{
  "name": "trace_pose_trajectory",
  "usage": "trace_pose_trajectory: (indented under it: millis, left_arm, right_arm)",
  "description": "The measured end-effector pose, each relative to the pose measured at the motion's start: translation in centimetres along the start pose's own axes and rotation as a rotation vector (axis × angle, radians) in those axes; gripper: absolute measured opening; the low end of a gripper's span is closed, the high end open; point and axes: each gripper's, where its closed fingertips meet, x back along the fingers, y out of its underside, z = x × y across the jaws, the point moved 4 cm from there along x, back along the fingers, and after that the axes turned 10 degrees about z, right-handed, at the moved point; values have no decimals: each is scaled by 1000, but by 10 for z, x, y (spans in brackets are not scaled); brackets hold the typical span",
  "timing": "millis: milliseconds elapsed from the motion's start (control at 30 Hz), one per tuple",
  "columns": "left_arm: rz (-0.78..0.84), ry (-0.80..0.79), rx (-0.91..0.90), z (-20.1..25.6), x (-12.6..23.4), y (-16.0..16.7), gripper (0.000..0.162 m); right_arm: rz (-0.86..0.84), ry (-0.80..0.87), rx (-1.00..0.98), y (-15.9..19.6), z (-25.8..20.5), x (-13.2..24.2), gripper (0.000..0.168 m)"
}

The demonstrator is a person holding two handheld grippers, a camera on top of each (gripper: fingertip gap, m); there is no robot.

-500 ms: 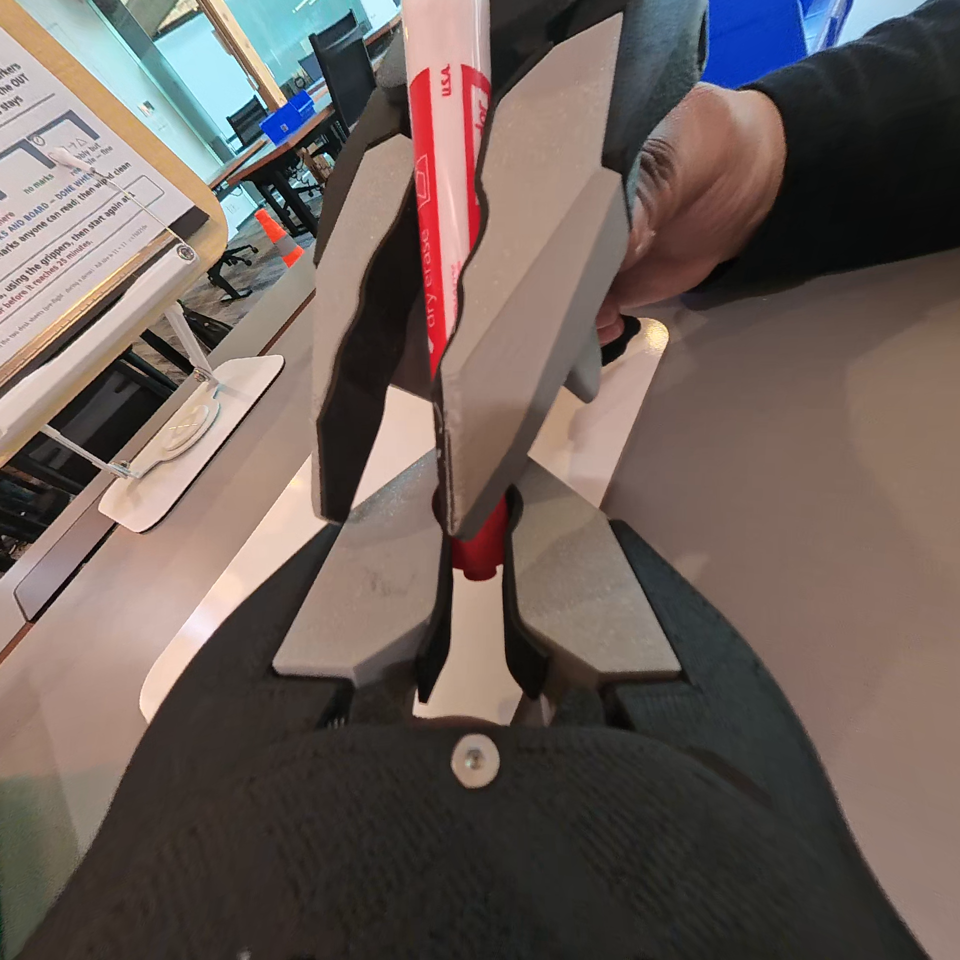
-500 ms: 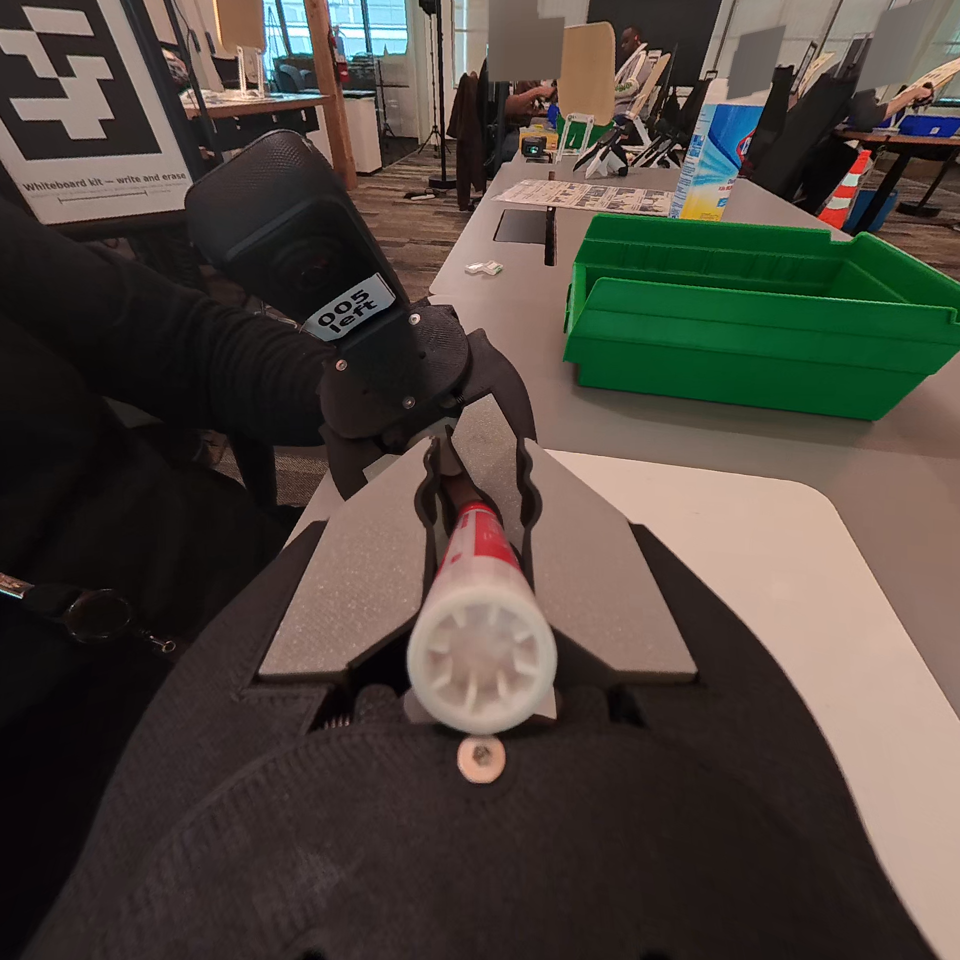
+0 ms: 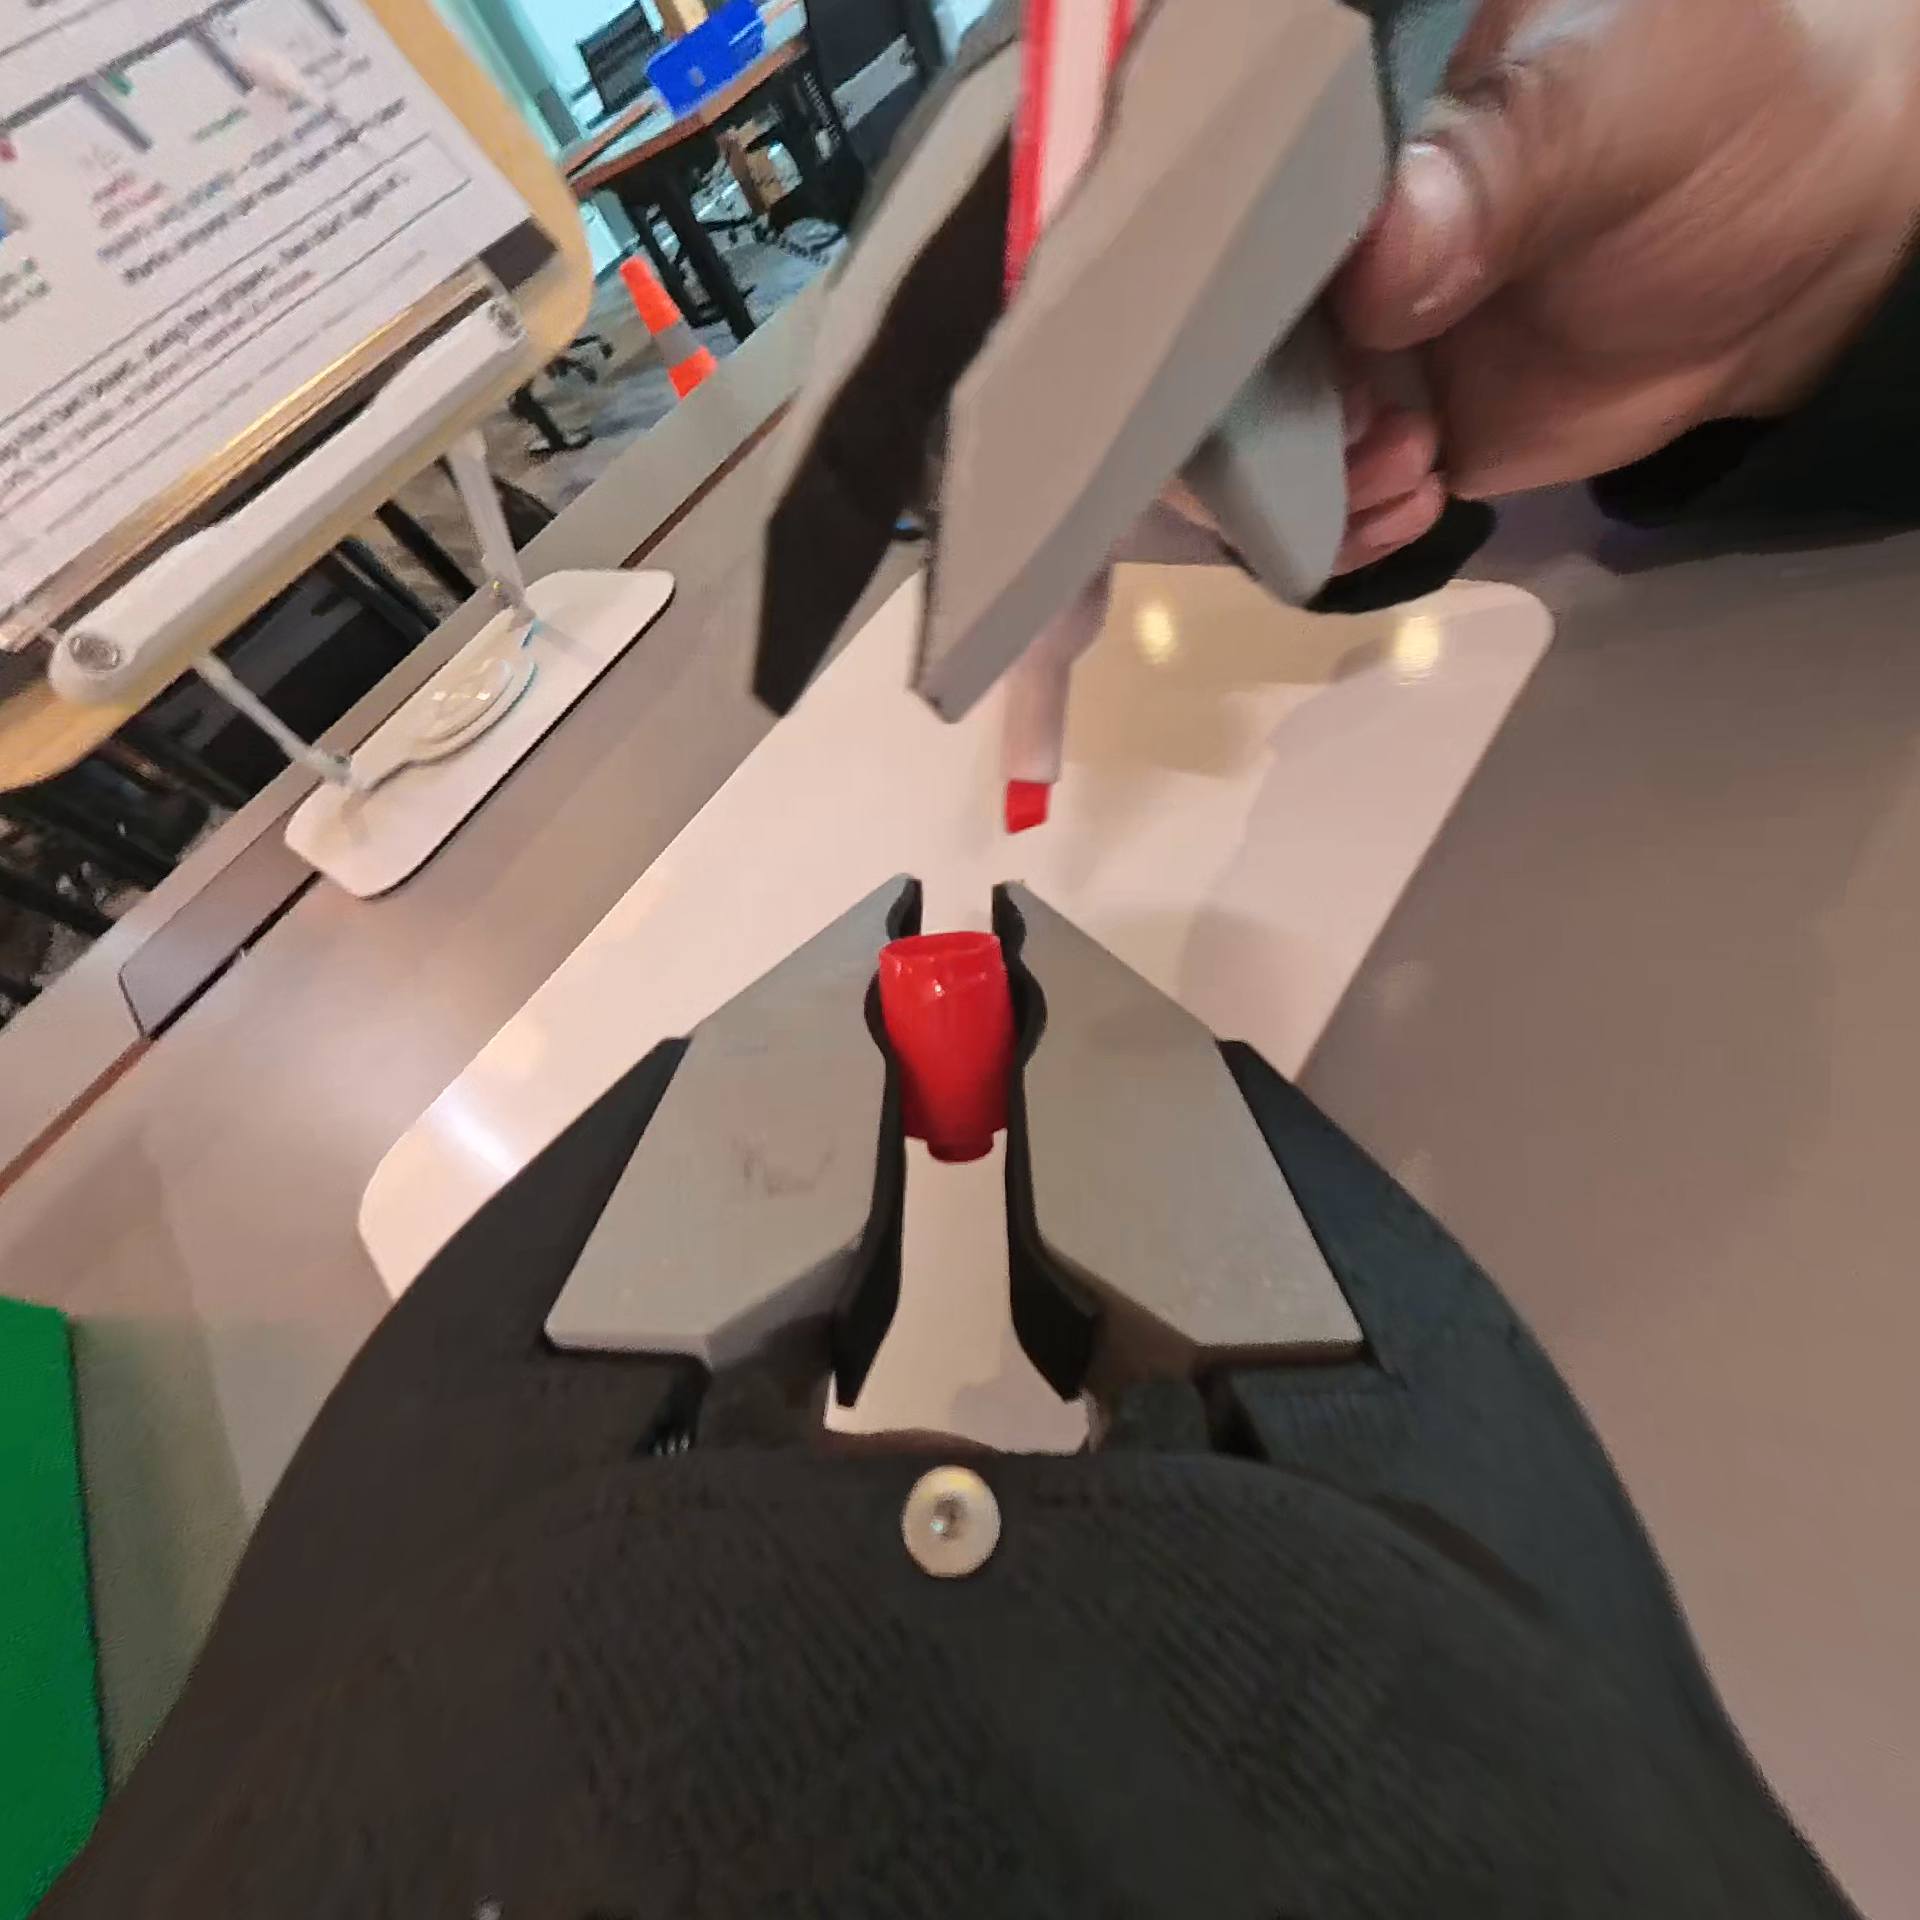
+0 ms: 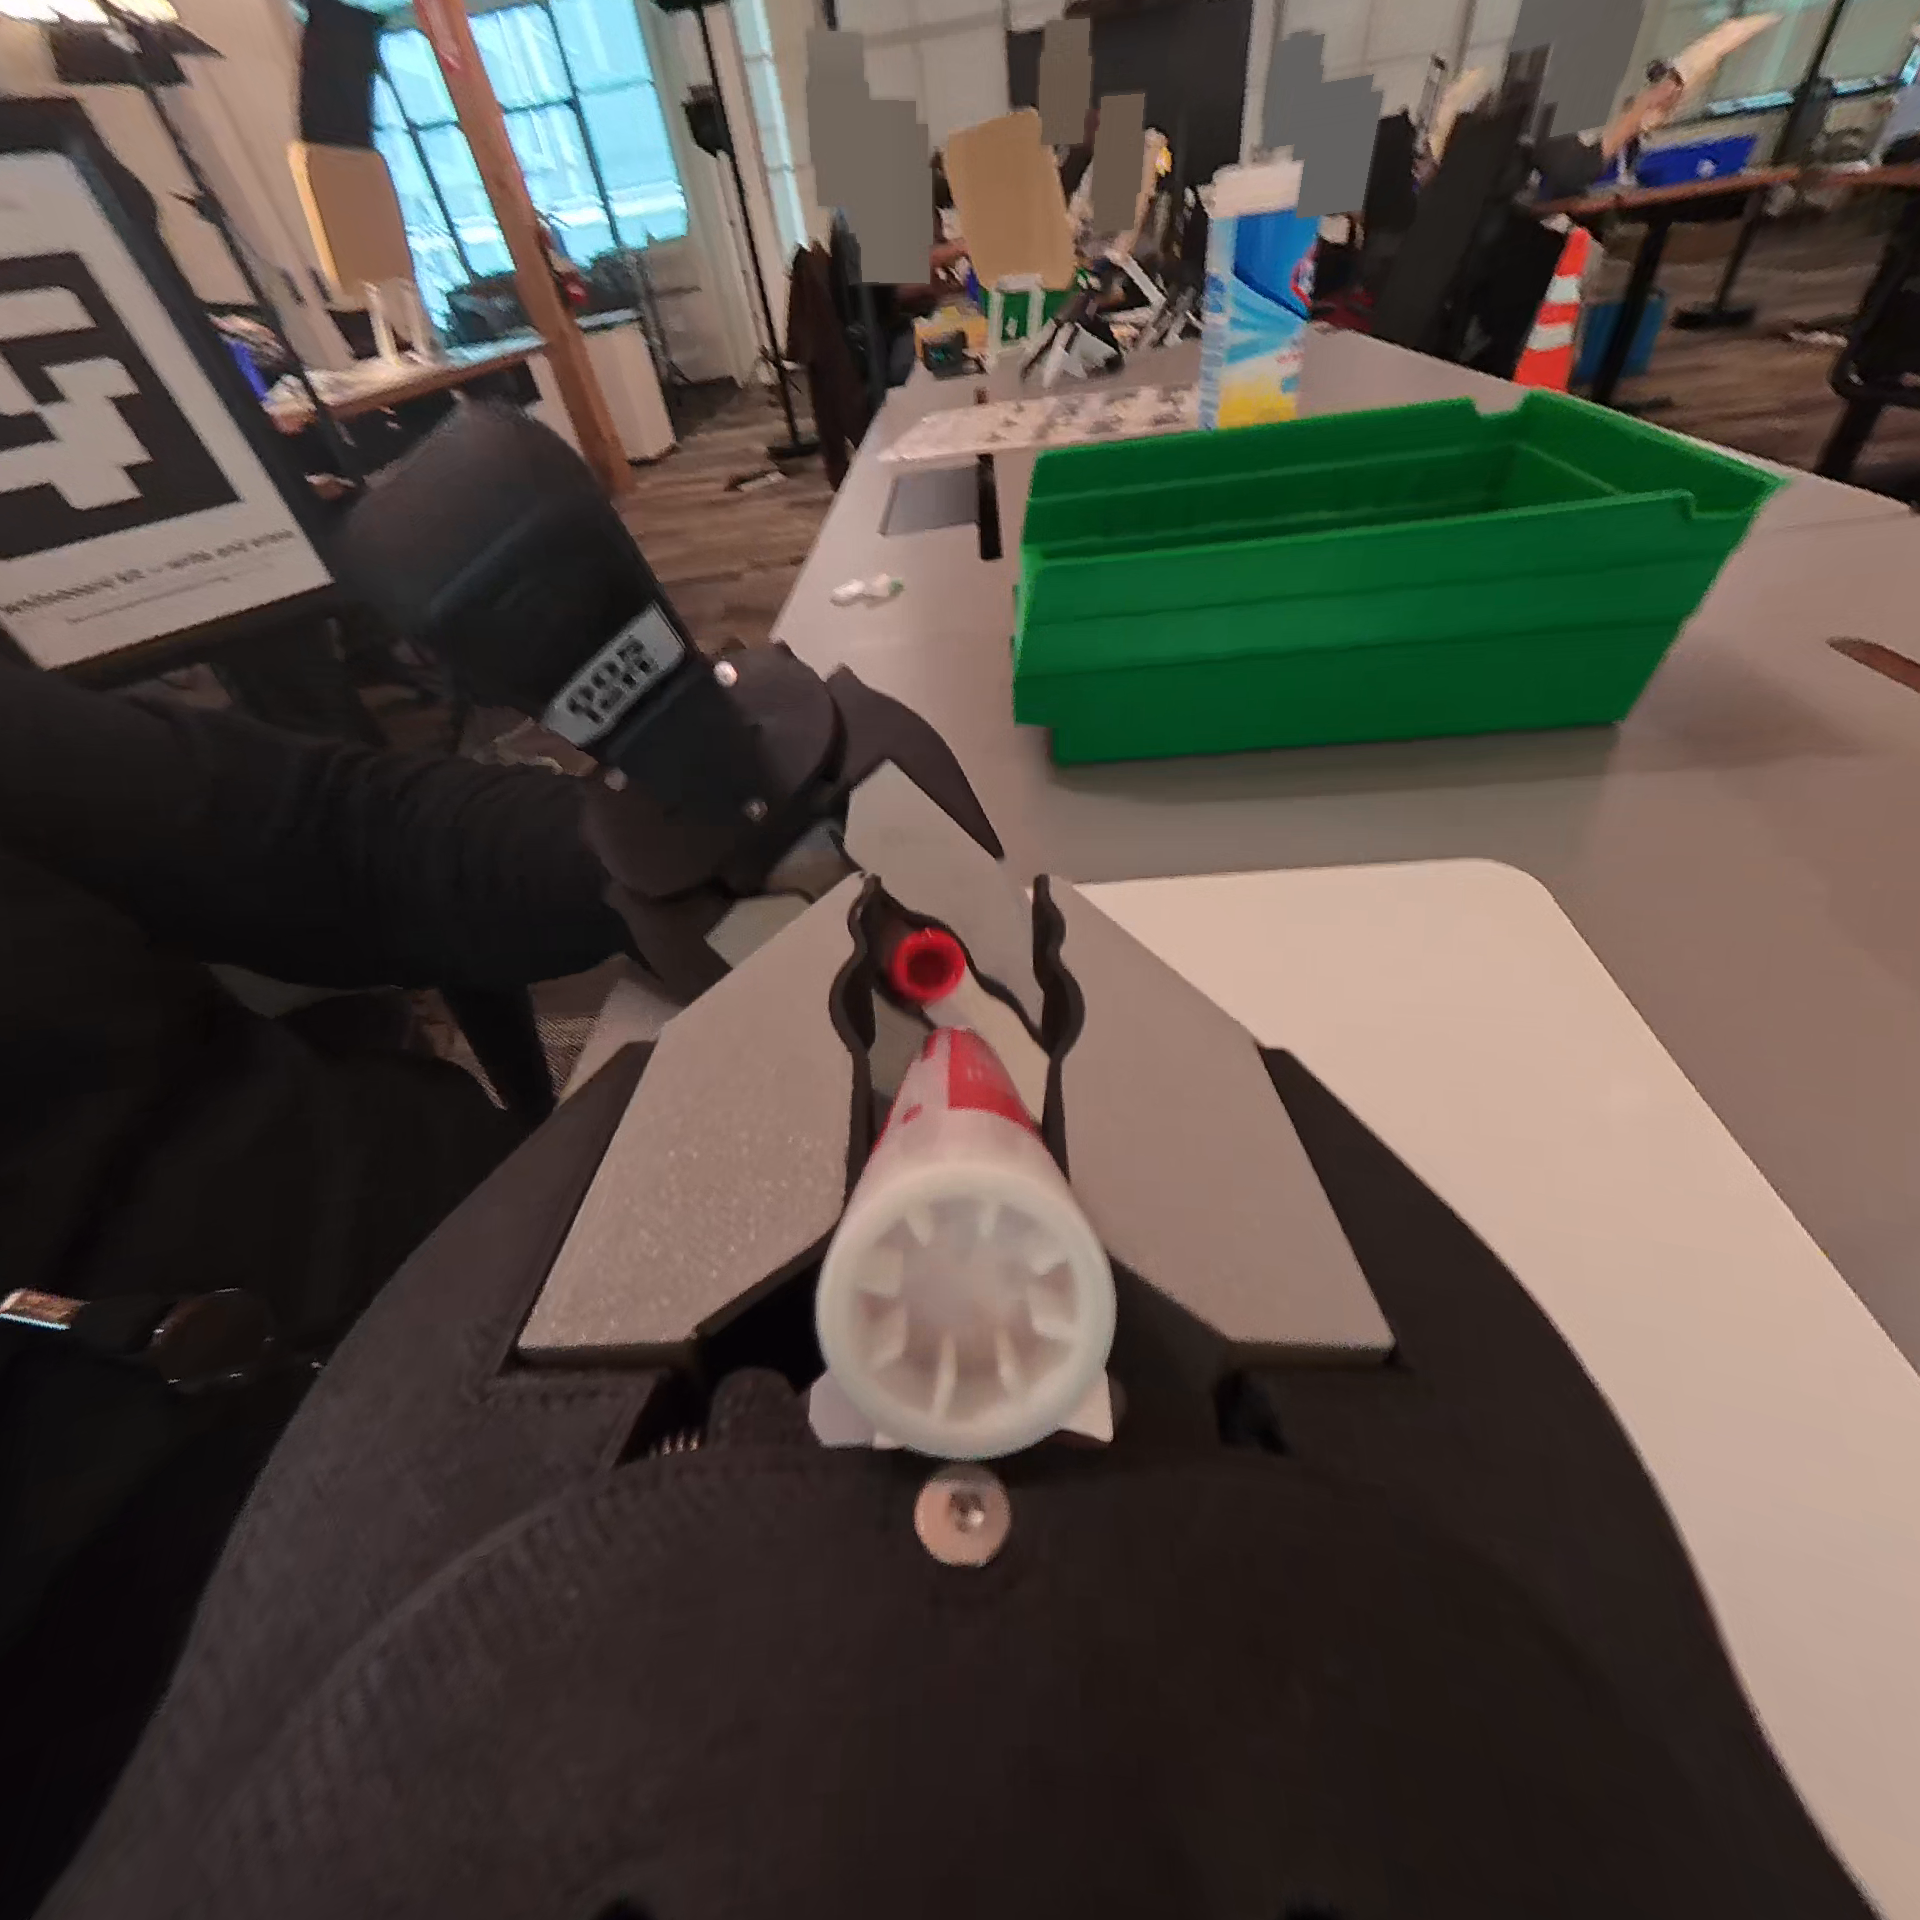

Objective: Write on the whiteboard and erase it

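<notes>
My left gripper (image 3: 956,894) is shut on a red marker cap (image 3: 945,1029), its open mouth facing forward. Just ahead and above, my right gripper (image 3: 857,696) holds a white and red dry-erase marker (image 3: 1039,686) with its bare red nib (image 3: 1027,803) a little above the white whiteboard (image 3: 1299,831), apart from the cap. In the right wrist view my right gripper (image 4: 951,888) is shut on the marker (image 4: 966,1101), whose white rear end faces the camera. The left gripper (image 4: 914,831) sits just beyond its fingertips. The whiteboard (image 4: 1403,1091) lies flat on the grey table and looks unmarked.
A green bin (image 4: 1351,644) stands on the table beyond the whiteboard, with a blue and white carton (image 4: 1252,312) behind it. A tilted instruction sheet on a stand (image 3: 208,312) with a white base (image 3: 488,727) is at the left. An orange cone (image 3: 665,332) stands on the floor. The tips of one gripper are about 7 centimetres away from the tips of the other.
The cap has come off the marker. The two grippers have pulled apart: the cap stays in my left gripper, and the marker's nib is now bare over the whiteboard.
</notes>
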Motion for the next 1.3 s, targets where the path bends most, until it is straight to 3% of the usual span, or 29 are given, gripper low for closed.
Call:
trace_pose_trajectory:
  millis: [300,500,633,933,1300]
  left_arm:
    - [-123,4,344,-44,23,34,11]
    - [-230,101,376,-44,41,53,11]
    - [-278,121,363,-44,53,64,11]
    - [-44,15,495,-79,67,50,11]
    - [-39,-3,488,-80,69,51,11]
  right_arm:
    - [-193,148,5,29,32,1,27]
    - [-277,152,12,38,51,-25,27]
    - [-244,160,-49,35,74,-42,27]
    - [-177,178,-141,24,119,-75,27]
    - [-307,181,-105,44,128,-123,27]
